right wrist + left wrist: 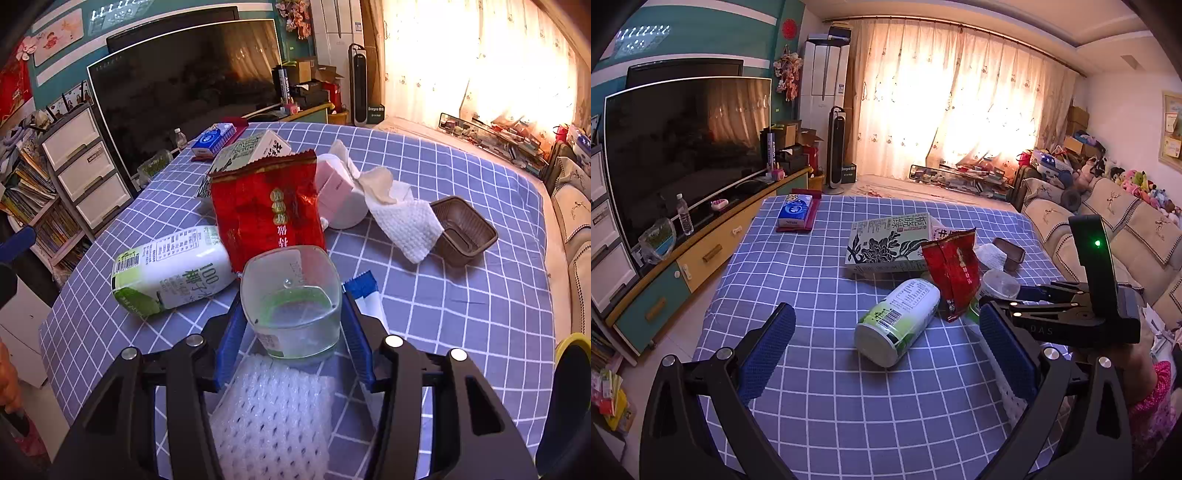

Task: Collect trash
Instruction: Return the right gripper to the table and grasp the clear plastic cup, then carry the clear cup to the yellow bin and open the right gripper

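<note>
Trash lies scattered over the checked blue surface [820,369] in the left wrist view: a white and green bottle [897,321] on its side at centre, a red snack bag [951,275] just right of it, a flat printed carton [886,242] behind, and a brown tray [1010,253] further right. The left tool [886,350] is spread wide, its blue pads at lower left and lower right of the frame, with the bottle lying ahead between their lines and nothing gripped. At the right edge the right tool [1027,295] reaches in toward a clear plastic cup [999,282]. In the right wrist view that cup [291,299] sits at frame centre between the blue fingers [231,343], which stand close against its two sides; the right tool [291,332] looks pinched on it, though whether the cup is off the cloth I cannot tell. White foam netting [273,417] lies below it, the bottle [173,273] at left, the red bag [266,206] behind, a crumpled white tissue [399,214] and the brown tray [463,230] at right. The step in hand seems to be taking the cup as one piece of trash. Next would be lifting it without crushing its thin wall and carrying it to a bin; a yellow rim [572,343] at the right edge may be one.
</note>
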Motion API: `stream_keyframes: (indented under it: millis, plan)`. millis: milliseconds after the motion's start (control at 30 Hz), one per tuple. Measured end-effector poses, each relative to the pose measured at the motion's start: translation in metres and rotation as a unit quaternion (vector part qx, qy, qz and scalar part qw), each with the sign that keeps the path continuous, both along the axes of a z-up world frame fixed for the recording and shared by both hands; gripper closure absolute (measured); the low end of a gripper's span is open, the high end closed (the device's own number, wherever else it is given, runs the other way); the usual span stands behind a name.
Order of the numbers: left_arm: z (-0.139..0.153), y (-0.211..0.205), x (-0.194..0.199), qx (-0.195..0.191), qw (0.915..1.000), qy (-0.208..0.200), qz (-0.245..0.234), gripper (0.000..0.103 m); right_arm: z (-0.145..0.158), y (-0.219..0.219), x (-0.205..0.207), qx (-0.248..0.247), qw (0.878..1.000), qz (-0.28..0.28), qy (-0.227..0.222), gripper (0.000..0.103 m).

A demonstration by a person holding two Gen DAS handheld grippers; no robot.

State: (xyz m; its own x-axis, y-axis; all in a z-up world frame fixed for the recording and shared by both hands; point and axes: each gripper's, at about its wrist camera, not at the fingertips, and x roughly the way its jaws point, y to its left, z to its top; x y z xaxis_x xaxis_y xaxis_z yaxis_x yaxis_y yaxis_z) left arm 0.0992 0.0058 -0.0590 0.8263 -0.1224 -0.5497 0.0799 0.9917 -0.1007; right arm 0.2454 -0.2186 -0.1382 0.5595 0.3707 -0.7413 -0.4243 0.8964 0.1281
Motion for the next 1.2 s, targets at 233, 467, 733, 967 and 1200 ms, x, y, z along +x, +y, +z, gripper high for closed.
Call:
stream_keyframes:
  millis: [233, 467, 733, 967, 1200]
  plan:
    - [-0.002, -0.005, 0.0, 0.002, 1.0, 0.001, -0.003, 0.005, 0.018, -0.006, -0.011, 0.025, 0.999, -0.004, -0.021, 0.055]
    - [0.0, -0.012, -0.002, 0.006, 0.9999, -0.001, -0.01, 0.005, 0.059, -0.039, -0.03, 0.066, 0.996, -0.024, -0.058, 0.055]
    - [0.0, -0.027, -0.001, 0.01, 0.9996, 0.001, -0.027, 0.005, 0.073, -0.144, -0.042, 0.066, 0.982, -0.158, -0.085, 0.055]
    - [-0.004, -0.052, 0.006, 0.019, 0.9985, 0.011, -0.051, 0.005, 0.026, -0.262, -0.045, 0.044, 0.945, -0.322, -0.035, 0.055]
    - [-0.012, -0.085, 0.015, 0.029, 0.9957, 0.03, -0.083, 0.005, -0.058, -0.338, -0.038, -0.009, 0.906, -0.417, 0.074, 0.054]
